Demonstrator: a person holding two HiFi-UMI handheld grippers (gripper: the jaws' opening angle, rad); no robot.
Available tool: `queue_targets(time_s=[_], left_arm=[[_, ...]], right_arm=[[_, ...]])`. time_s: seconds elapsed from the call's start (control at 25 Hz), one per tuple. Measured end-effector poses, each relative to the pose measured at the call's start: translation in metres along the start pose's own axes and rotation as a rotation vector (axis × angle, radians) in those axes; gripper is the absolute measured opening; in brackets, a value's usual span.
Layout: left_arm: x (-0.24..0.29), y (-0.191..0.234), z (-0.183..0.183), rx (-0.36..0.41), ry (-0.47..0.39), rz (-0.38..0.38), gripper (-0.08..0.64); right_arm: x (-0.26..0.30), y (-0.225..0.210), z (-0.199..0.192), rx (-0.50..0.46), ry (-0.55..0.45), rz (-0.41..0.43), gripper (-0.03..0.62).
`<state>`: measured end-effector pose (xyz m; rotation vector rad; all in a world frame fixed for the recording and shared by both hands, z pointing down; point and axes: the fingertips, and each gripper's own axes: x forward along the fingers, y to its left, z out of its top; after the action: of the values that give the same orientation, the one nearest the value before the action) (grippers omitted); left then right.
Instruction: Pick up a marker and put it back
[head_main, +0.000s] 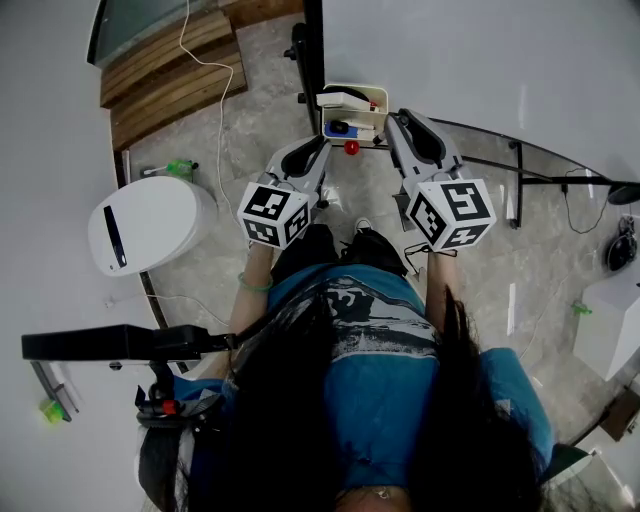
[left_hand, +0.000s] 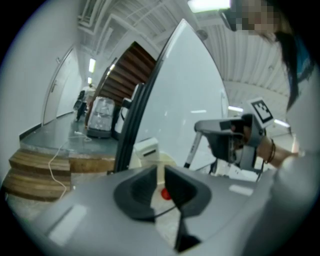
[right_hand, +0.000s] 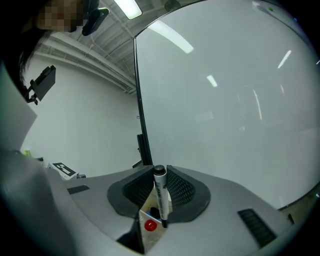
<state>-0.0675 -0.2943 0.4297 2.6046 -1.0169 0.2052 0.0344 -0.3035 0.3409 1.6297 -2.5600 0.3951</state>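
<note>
Two jaws of the right gripper (right_hand: 159, 178) clamp a white marker (right_hand: 160, 196) upright, black cap on top. The left gripper (left_hand: 160, 176) is empty, its jaws slightly apart. Just ahead, a holder (head_main: 380, 97) with a red cap (head_main: 351, 147) sits beside the whiteboard (right_hand: 225, 100).

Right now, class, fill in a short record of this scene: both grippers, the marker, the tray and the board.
right gripper: shut on the marker, held upright
left gripper: jaws slightly apart, nothing between them
tray: ahead, between the grippers; a red cap shows at its near edge
whiteboard: no writing visible
</note>
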Motion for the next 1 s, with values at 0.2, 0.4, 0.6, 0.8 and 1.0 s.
queue_targets(time_s=[0.2,0.4,0.6,0.8,1.0], left_arm=[[0.0002,0.0009,0.0023,0.021,0.005,-0.001,0.032],[0.0028,-0.0007,0.0005,0.047,0.024,-0.001,0.031],[0.0029,0.0017,0.0055,0.017,-0.009,0.015,0.031],[0.0028,0.0041,0.0036,0.018,-0.001,0.022,0.031],[0.0039,0.0024,0.0008,0.024,0.006,0.012,0.031]], right_arm=[[-0.0019,-0.0031,0.0019,0.008,-0.008,0.000,0.083],[-0.0008,-0.0053,0.0040,0.012,-0.014,0.002,0.083],[0.0009,-0.0067,0.0046,0.009,-0.013,0.006,0.083],[0.0028,-0.0059,0.0053,0.004,-0.010,0.010,0.083],[0.0049,-0.0051,0.0053,-0.013,-0.006,0.009,0.083]])
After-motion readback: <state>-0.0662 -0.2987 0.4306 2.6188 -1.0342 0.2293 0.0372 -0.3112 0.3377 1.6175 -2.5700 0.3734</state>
